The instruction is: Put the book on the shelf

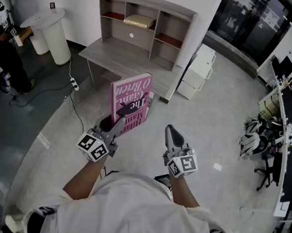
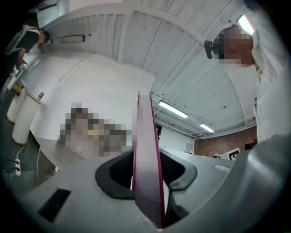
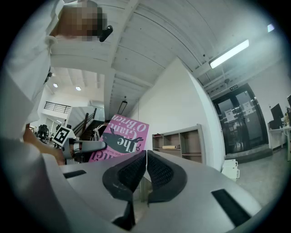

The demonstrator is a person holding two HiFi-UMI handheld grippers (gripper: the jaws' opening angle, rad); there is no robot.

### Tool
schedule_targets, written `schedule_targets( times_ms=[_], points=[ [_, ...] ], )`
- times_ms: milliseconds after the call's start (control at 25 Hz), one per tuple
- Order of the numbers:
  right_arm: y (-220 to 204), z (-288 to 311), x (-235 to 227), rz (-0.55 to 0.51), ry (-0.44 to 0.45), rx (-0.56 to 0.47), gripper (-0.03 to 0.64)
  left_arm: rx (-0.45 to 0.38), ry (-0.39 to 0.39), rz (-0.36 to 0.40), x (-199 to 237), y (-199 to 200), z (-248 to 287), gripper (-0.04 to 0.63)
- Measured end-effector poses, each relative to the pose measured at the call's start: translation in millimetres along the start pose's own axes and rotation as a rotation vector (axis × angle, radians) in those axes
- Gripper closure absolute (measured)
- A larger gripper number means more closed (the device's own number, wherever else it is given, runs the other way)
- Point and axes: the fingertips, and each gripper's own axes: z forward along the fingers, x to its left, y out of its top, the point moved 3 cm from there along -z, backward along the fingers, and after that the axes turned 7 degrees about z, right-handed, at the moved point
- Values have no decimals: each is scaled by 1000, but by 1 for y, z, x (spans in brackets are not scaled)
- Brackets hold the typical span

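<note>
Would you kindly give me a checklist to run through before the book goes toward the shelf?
1. Pink book between the left gripper's fingers: ok, clamped at its lower edge.
2. Grip firm enough for carrying: cannot tell.
3. Right gripper free to assist: ok, fingers together, nothing held.
4. Shelf in view ahead: ok.
5. Free slot: ok, the right compartment shows nothing inside; a tan book lies in the middle one.
</note>
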Motion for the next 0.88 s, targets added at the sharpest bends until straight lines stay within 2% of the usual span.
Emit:
schedule_targets(
  times_ms=[280, 560, 720, 880],
  points=[
    [-9, 2, -19, 30, -47, 1, 598, 13, 24, 36, 3, -3, 6, 443],
    [-13, -2, -40, 54, -74, -33, 597, 32, 26, 16, 0, -19, 13, 442],
    [-21, -5, -53, 88, -53, -14, 598, 54, 32, -20, -8, -32, 18, 442],
    [-21, -5, -64, 105, 2, -20, 598, 69, 54, -18, -11, -41, 23, 442]
  ],
)
